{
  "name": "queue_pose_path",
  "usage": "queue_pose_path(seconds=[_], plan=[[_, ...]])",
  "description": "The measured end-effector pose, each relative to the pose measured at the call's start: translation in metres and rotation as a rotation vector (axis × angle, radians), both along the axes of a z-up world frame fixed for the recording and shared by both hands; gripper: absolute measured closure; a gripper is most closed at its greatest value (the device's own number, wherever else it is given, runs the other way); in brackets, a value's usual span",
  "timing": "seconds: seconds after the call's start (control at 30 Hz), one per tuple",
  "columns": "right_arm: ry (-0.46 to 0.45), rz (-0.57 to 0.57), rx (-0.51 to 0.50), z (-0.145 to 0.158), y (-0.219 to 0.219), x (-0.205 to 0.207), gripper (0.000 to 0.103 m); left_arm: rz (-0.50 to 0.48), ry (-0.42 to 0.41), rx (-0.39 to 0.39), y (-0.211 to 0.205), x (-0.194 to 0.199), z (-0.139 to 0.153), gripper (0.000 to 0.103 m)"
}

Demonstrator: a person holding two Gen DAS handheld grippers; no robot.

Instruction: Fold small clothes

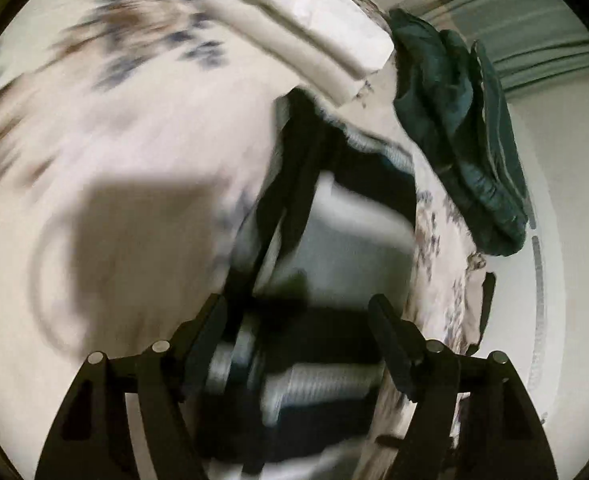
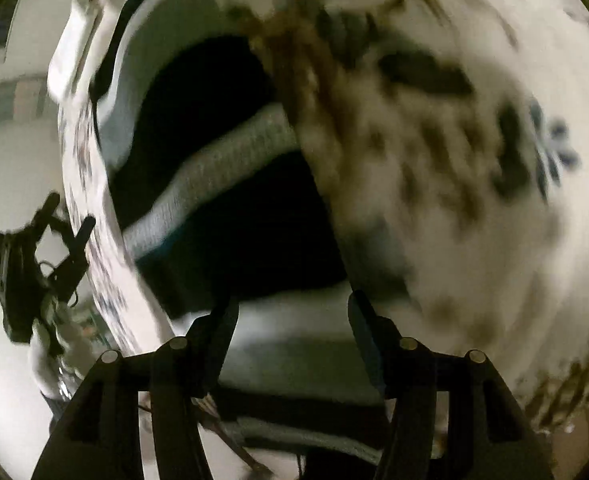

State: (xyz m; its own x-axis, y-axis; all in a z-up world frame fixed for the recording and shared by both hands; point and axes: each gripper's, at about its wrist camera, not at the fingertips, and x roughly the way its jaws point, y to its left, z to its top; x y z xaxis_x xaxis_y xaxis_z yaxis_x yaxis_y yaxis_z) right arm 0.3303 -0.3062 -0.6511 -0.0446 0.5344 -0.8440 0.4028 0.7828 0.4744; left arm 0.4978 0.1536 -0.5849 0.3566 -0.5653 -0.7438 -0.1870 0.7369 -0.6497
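Lying on the floral bedsheet [image 1: 114,120], the striped garment [image 1: 346,248], black w/ grey-white bands, fills the centre of both views; heavy motion blur on both, so detail is soft.

Left wrist view: left gripper [image 1: 298,320] has its jaws spread wide, fingers either side of the striped cloth but w/ clear gaps showing; nothing is pinched between them. The garment runs from right under the fingers toward the far side, ribbed grey band visible near the bottom centre. Far centre, a folded white cloth [image 1: 318,28] sits on the sheet. To the right of it, a dark green garment [image 1: 462,136] lies bunched at the bed edge, apart from the striped one. A blocky shadow falls on the sheet left of centre.

Right wrist view: right gripper [image 2: 292,320] also wide open, holding nothing; the striped garment [image 2: 222,176] stretches from just beyond the fingers to the far left, a knit grey band crossing it diagonally. Floral sheet [image 2: 454,160] w/ brown and blue print covers the right half. Far left, past the bed edge, the other gripper [image 2: 34,264] shows as a dark shape; jaw state can't be read from this view.
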Motion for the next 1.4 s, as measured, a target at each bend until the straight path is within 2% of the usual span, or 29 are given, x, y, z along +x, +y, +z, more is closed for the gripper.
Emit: queue_pose_path(seconds=[0.13, 0.2, 0.23, 0.27, 0.33, 0.37, 0.5, 0.57, 0.6, 0.63, 0.7, 0.77, 0.87, 0.97, 1.07, 1.2, 1.33, 1.4], plan=[[-0.026, -0.106, -0.002, -0.01, -0.001, 0.045, 0.044, -0.062, 0.022, -0.001, -0.008, 0.082, -0.029, 0.032], [-0.039, -0.147, -0.025, -0.013, -0.008, 0.073, 0.042, -0.083, 0.013, 0.005, -0.009, 0.119, -0.043, 0.039], [-0.039, -0.154, -0.031, -0.015, -0.009, 0.08, 0.042, -0.085, -0.009, -0.001, -0.009, 0.128, -0.045, 0.081], [-0.043, -0.165, -0.036, -0.018, -0.008, 0.091, 0.042, -0.101, -0.017, 0.007, -0.01, 0.142, -0.047, 0.092], [-0.044, -0.168, -0.039, -0.022, -0.005, 0.101, 0.042, -0.129, -0.049, 0.011, -0.014, 0.156, -0.045, 0.092], [-0.044, -0.164, -0.041, -0.024, -0.002, 0.106, 0.042, -0.147, -0.067, 0.041, -0.017, 0.16, -0.043, 0.092], [-0.036, -0.147, -0.055, -0.027, 0.01, 0.11, 0.042, -0.21, -0.026, 0.055, -0.023, 0.177, -0.061, 0.091], [-0.029, -0.149, -0.056, -0.026, 0.013, 0.106, 0.042, -0.225, 0.0, 0.042, -0.021, 0.175, -0.062, 0.086], [-0.023, -0.156, -0.049, -0.024, 0.015, 0.102, 0.042, -0.221, 0.007, 0.027, -0.017, 0.173, -0.059, 0.075], [-0.017, -0.158, -0.043, -0.028, 0.018, 0.099, 0.041, -0.214, 0.012, 0.005, -0.012, 0.168, -0.054, 0.056], [0.004, -0.165, -0.014, -0.022, 0.017, 0.083, 0.034, -0.169, 0.008, -0.023, 0.003, 0.149, -0.039, 0.038], [0.022, -0.151, 0.01, -0.018, 0.017, 0.071, 0.033, -0.134, -0.009, -0.074, 0.018, 0.119, -0.018, 0.038], [0.045, -0.089, 0.028, -0.009, 0.026, 0.045, 0.033, -0.117, -0.031, -0.034, 0.03, 0.06, 0.013, 0.037], [0.09, 0.022, 0.008, -0.005, 0.041, 0.008, 0.033, -0.127, -0.006, 0.052, 0.028, -0.014, 0.027, 0.035], [0.145, 0.098, -0.001, -0.009, 0.052, -0.041, 0.033, -0.165, 0.07, 0.133, 0.009, -0.092, 0.02, 0.035], [0.174, 0.108, 0.002, -0.017, 0.05, -0.095, 0.033, -0.214, 0.188, 0.176, -0.029, -0.182, -0.01, 0.035], [0.178, 0.123, 0.009, -0.019, 0.043, -0.124, 0.033, -0.208, 0.269, 0.167, -0.056, -0.237, -0.032, 0.035], [0.173, 0.14, 0.01, -0.02, 0.049, -0.136, 0.033, -0.212, 0.285, 0.22, -0.066, -0.258, -0.041, 0.035]])
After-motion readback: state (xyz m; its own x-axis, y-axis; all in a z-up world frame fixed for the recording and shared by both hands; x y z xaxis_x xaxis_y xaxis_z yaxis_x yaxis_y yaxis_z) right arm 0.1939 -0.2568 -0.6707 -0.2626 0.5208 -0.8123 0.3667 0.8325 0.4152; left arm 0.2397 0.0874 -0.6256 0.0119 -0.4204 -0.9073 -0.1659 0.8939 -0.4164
